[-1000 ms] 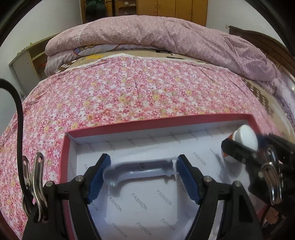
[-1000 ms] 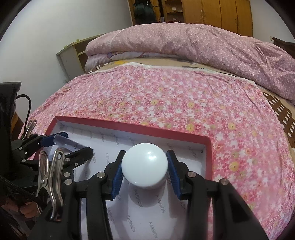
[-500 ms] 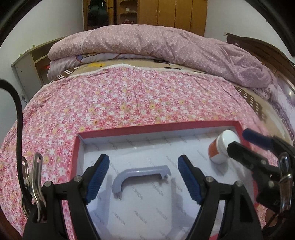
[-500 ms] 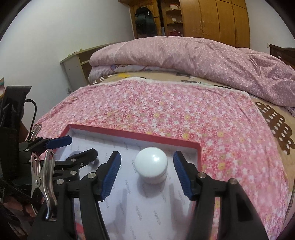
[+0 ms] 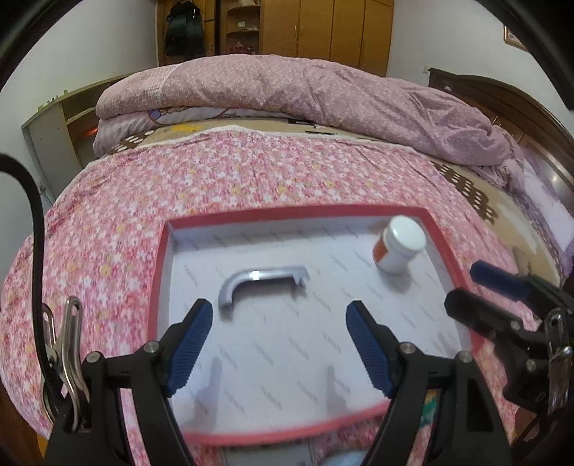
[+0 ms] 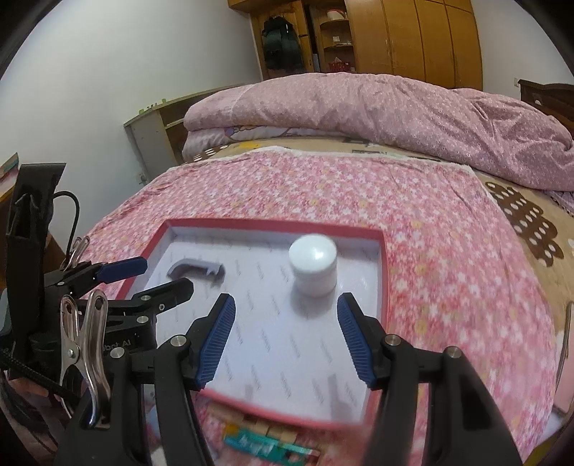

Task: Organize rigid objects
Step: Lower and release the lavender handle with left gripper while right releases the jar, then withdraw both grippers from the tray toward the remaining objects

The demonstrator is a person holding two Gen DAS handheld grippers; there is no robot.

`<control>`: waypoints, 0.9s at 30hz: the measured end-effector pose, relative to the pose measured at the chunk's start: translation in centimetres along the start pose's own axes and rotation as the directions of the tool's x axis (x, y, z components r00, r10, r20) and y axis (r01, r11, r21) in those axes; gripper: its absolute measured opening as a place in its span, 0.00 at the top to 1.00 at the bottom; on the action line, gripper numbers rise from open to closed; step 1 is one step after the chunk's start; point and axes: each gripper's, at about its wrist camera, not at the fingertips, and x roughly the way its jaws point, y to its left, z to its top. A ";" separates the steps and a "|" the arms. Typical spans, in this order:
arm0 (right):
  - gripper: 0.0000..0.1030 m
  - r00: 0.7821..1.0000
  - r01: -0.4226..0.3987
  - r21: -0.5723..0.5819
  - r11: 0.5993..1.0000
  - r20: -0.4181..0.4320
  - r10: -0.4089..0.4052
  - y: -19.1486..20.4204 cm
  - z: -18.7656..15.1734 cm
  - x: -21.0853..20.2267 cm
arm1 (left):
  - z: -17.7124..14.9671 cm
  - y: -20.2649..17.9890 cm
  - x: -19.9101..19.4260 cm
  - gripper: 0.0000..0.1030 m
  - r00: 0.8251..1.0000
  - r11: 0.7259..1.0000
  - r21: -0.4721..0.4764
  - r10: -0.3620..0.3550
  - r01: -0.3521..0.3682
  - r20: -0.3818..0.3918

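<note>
A red-rimmed box [image 5: 159, 272] with a white floor lies on the flowered bedspread; it also shows in the right wrist view [image 6: 383, 272]. A grey handle [image 5: 260, 285] lies inside at the left, also in the right wrist view [image 6: 197, 270]. A white-capped bottle with an orange label [image 5: 396, 245] stands inside at the far right, also in the right wrist view [image 6: 314, 265]. My left gripper [image 5: 278, 346] is open and empty, above the box's near part. My right gripper [image 6: 285, 338] is open and empty, nearer than the bottle.
A folded pink quilt [image 5: 305, 93] lies across the far side of the bed. A wooden wardrobe [image 5: 323, 32] stands behind. A low shelf [image 5: 53, 132] is at the far left. A green-printed item [image 6: 265, 446] lies under the box's near edge.
Both grippers opened and let go: the handle and the bottle now rest in the box. Both grippers have pulled back and up from them.
</note>
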 end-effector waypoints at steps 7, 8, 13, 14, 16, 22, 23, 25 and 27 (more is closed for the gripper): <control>0.41 1.000 -0.017 0.016 1.000 -0.010 0.017 0.7 -2.5 -2.0 | -2.9 0.2 -2.1 0.22 1.000 1.000 -0.018 0.000 0.000 0.003; 0.41 1.000 -0.018 0.020 1.000 -0.013 0.018 0.8 -2.8 -2.2 | -3.3 0.3 -2.4 0.22 1.000 1.000 -0.020 -0.001 0.001 0.003; 0.41 0.999 -0.028 0.036 0.999 -0.021 0.029 1.3 -4.5 -3.5 | -5.3 0.7 -3.7 0.22 1.000 1.000 -0.023 0.008 -0.008 0.003; 0.41 0.999 -0.031 0.035 0.999 -0.023 0.031 1.4 -4.8 -3.8 | -5.6 0.8 -4.0 0.22 1.000 1.000 -0.020 0.010 -0.010 0.000; 0.41 0.999 -0.030 0.034 0.999 -0.031 0.031 1.6 -5.6 -4.2 | -6.3 0.9 -4.3 0.22 1.000 1.000 -0.014 0.010 -0.010 -0.001; 0.41 0.998 -0.025 0.032 0.999 -0.057 0.027 2.0 -7.9 -5.0 | -8.6 1.6 -5.6 0.22 1.000 1.000 0.009 0.027 -0.027 -0.001; 0.41 0.998 -0.024 0.035 0.999 -0.063 0.026 2.0 -8.3 -5.2 | -8.9 1.7 -5.7 0.22 1.000 1.000 0.009 0.028 -0.028 0.000; 0.41 0.997 -0.021 0.036 0.999 -0.075 0.024 2.1 -9.0 -5.3 | -9.6 2.1 -6.1 0.22 1.000 1.000 0.007 0.027 -0.027 0.001; 0.41 0.996 -0.013 0.032 0.999 -0.088 0.016 2.1 -9.8 -5.4 | -10.3 2.5 -6.3 0.22 1.000 1.000 -0.003 0.028 -0.028 0.000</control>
